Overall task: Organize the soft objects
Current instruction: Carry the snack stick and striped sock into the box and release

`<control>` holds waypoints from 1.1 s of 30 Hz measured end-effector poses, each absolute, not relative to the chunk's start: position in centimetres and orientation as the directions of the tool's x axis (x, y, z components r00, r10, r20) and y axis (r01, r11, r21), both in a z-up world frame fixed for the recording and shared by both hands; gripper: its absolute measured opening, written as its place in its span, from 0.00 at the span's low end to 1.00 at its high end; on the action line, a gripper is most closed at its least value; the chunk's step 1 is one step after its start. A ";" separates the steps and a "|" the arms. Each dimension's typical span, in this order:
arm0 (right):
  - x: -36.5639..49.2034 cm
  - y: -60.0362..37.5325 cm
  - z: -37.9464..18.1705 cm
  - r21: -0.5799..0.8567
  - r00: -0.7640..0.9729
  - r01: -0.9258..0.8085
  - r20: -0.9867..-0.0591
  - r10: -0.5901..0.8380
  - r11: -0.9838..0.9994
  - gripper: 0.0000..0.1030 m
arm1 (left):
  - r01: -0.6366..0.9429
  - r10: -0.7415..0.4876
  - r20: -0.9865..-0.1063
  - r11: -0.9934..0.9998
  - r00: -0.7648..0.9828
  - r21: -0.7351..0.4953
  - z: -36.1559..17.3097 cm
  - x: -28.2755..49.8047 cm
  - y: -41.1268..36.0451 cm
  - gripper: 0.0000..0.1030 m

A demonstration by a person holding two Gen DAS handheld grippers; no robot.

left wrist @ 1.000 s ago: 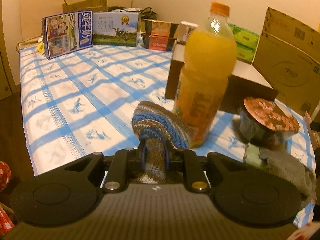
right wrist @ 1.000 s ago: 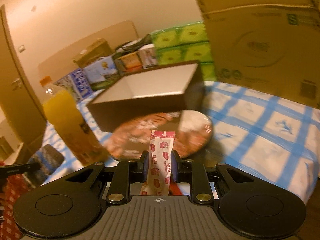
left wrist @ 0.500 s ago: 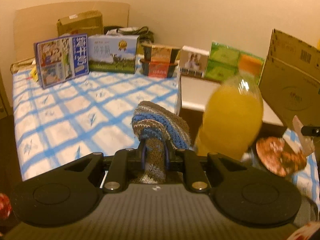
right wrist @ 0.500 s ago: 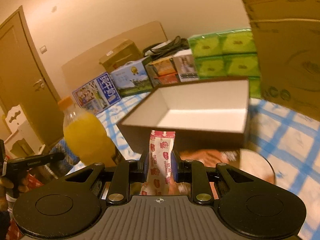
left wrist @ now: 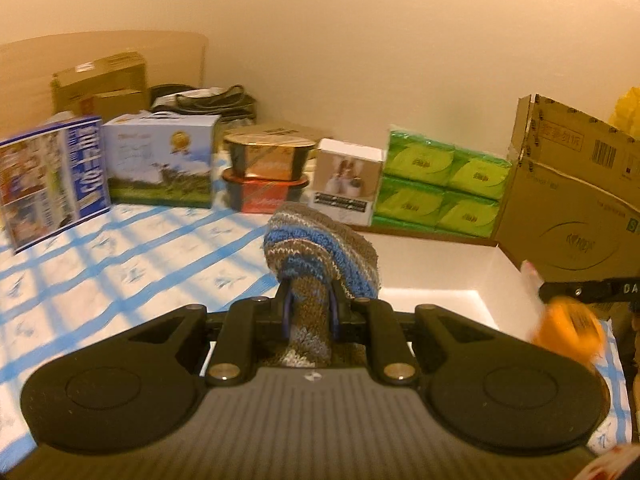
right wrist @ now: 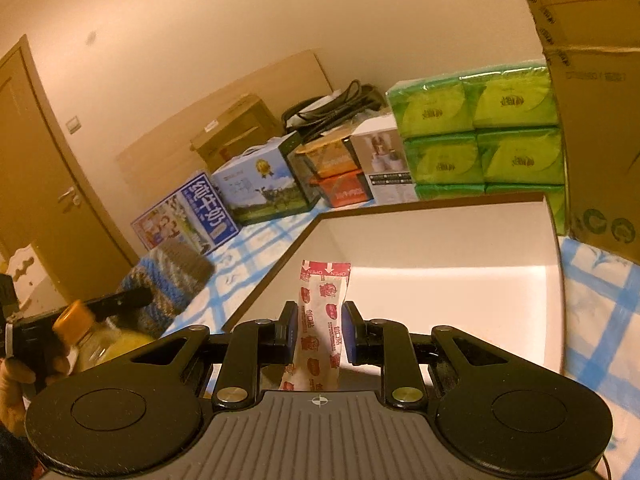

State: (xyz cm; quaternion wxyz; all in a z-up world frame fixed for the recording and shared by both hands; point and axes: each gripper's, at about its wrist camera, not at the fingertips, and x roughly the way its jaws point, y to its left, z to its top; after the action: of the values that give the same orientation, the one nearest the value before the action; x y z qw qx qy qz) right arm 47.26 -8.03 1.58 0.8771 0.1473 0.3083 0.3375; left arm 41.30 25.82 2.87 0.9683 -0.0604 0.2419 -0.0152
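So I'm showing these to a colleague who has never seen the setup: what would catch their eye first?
Probably the striped knitted sock pinched between the left gripper fingers, and the red-and-white sachet standing between the right gripper fingers. Just beyond both sits the open white-lined box on the blue-checked cloth, with bright green tissue packs stacked behind it.

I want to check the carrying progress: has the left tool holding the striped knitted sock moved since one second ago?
Yes. The left tool with the striped knitted sock moved toward the open white-lined box, leaving the orange juice bottle behind.
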 end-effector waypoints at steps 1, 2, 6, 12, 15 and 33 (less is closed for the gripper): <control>47.9 -7.9 1.5 0.467 0.585 -0.495 -0.444 0.678 0.733 0.23 | 0.015 -0.073 -0.470 0.992 0.879 -0.126 2.8 42.3 25.7 0.15; 48.6 -7.8 1.3 0.466 0.588 -0.489 -0.449 0.673 0.738 0.23 | 0.023 -0.080 -0.474 0.992 0.877 -0.125 2.8 43.5 25.5 0.15; 51.4 -7.3 0.5 0.453 0.596 -0.471 -0.469 0.652 0.757 0.23 | 0.080 -0.122 -0.479 0.991 0.869 -0.108 2.5 47.2 24.5 0.15; 54.4 -7.0 -0.8 0.434 0.599 -0.454 -0.497 0.628 0.778 0.23 | 0.138 -0.162 -0.523 0.987 0.836 -0.085 0.9 51.7 22.7 0.15; 55.3 -6.9 -1.3 0.434 0.596 -0.448 -0.507 0.623 0.781 0.23 | 0.167 -0.191 -0.549 0.981 0.814 -0.094 -0.1 53.3 22.1 0.16; 57.8 -5.5 -1.0 0.350 0.550 -0.501 -0.578 0.604 0.791 0.61 | 0.186 -0.164 -0.620 0.982 0.767 -0.029 -2.7 54.6 22.5 0.23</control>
State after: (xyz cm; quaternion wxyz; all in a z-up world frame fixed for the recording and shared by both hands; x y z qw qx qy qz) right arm 57.83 -5.55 -0.99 0.8772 0.0723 0.3551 0.3149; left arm 54.65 22.54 -2.70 0.9399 0.0171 0.3281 -0.0930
